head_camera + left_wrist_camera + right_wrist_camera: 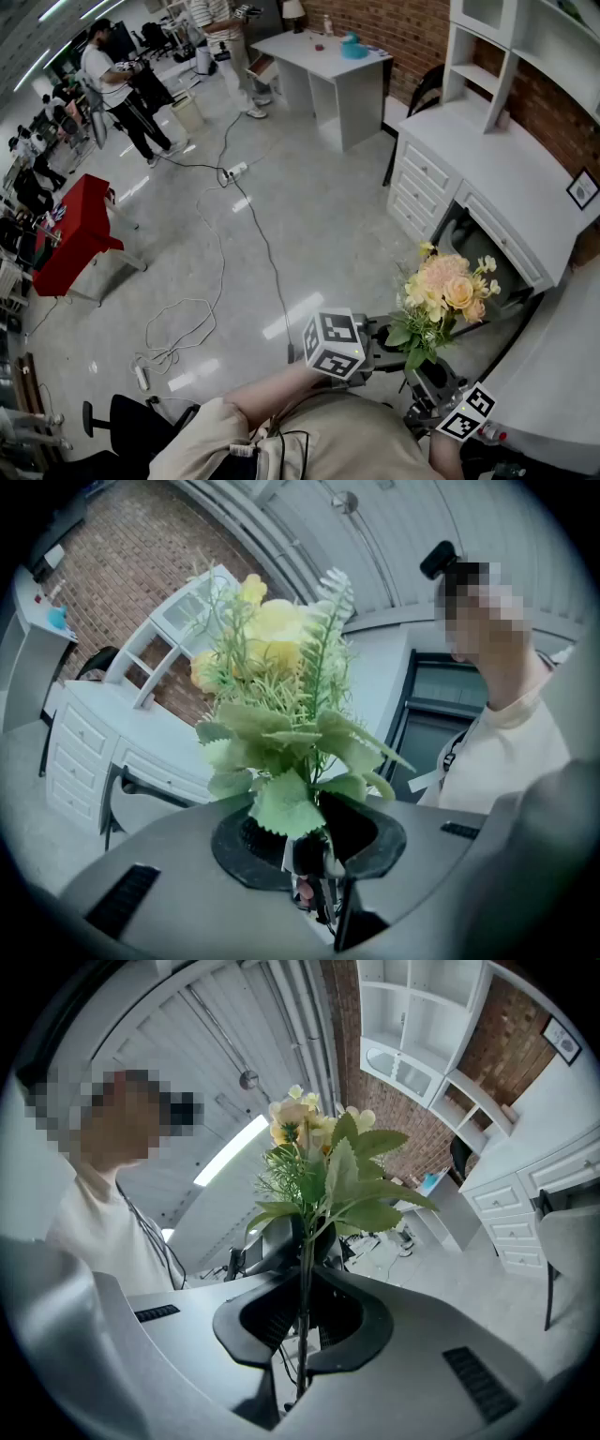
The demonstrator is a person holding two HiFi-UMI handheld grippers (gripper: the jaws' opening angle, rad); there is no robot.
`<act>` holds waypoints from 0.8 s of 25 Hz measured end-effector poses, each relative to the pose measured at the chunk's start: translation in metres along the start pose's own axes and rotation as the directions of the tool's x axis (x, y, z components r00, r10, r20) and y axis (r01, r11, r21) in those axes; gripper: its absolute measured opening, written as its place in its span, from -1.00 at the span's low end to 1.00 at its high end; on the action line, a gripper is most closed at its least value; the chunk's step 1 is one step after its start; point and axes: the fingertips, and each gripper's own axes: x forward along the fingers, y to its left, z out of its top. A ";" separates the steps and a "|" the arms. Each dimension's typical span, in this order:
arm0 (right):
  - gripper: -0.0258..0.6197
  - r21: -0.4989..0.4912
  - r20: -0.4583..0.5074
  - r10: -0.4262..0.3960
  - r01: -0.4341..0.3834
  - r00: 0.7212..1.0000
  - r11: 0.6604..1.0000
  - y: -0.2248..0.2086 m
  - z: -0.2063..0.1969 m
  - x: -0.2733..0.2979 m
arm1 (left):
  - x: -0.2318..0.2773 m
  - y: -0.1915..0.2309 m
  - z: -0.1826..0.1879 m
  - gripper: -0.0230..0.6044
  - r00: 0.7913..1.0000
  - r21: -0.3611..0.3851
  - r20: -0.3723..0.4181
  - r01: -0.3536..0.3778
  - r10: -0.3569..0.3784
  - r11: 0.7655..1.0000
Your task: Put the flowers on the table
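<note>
A bunch of artificial flowers, peach and yellow blooms over green leaves, stands upright in the air in front of the white desk. In the head view my left gripper holds it from the left and my right gripper from below right, both at the stems. The left gripper view shows my left gripper shut on a thick bundle of stems under the leaves. In the right gripper view my right gripper is shut on one thin green stem. The stems' lower ends are hidden by the jaws.
The desk has drawers, shelves above and a grey chair tucked under it. A white tabletop lies at the lower right. Cables trail over the grey floor. People stand far off by another white table.
</note>
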 end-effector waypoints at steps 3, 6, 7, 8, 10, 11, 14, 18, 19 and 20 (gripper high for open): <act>-0.79 -0.004 -0.023 -0.020 0.020 1.000 1.000 0.010 -0.008 -0.005 | -0.006 -0.012 -0.008 -0.70 1.000 -0.040 0.007 0.007 -0.006 0.999; -0.79 -0.011 -0.050 -0.003 0.003 0.999 1.000 0.015 -0.016 0.002 | -0.017 -0.014 -0.012 -0.73 0.999 -0.065 0.028 -0.014 0.016 0.998; -0.79 -0.013 -0.059 0.013 -0.013 0.998 1.000 0.015 -0.019 0.007 | -0.023 -0.011 -0.012 -0.74 0.999 -0.068 0.035 -0.031 0.034 0.997; -0.79 -0.014 -0.069 0.030 -0.031 0.997 0.999 0.015 -0.022 0.013 | -0.029 -0.009 -0.013 -0.74 0.998 -0.068 0.042 -0.052 0.055 0.996; -0.79 -0.017 -0.091 0.057 -0.059 0.994 0.998 0.017 -0.029 0.022 | -0.041 -0.007 -0.015 -0.74 0.994 -0.066 0.051 -0.095 0.099 0.993; -0.79 -0.019 -0.105 0.067 -0.069 0.992 0.997 0.018 -0.032 0.026 | -0.046 -0.006 -0.016 -0.74 0.991 -0.064 0.054 -0.115 0.119 0.991; -0.79 -0.022 -0.151 0.088 -0.093 0.984 0.995 0.018 -0.043 0.038 | -0.061 -0.002 -0.019 -0.74 0.981 -0.056 0.056 -0.183 0.186 0.982; -0.78 -0.090 -0.223 0.077 -0.099 0.972 0.991 0.017 -0.055 0.055 | -0.084 0.006 -0.019 -0.75 0.956 -0.043 0.080 -0.280 0.283 0.959; -0.78 -0.098 -0.235 0.078 -0.103 0.969 0.990 0.017 -0.057 0.058 | -0.091 0.007 -0.017 -0.75 0.948 -0.047 0.093 -0.301 0.304 0.952; -0.78 -0.098 -0.246 0.083 -0.110 0.966 0.989 0.017 -0.058 0.061 | -0.098 0.008 -0.016 -0.75 0.940 -0.053 0.108 -0.320 0.324 0.946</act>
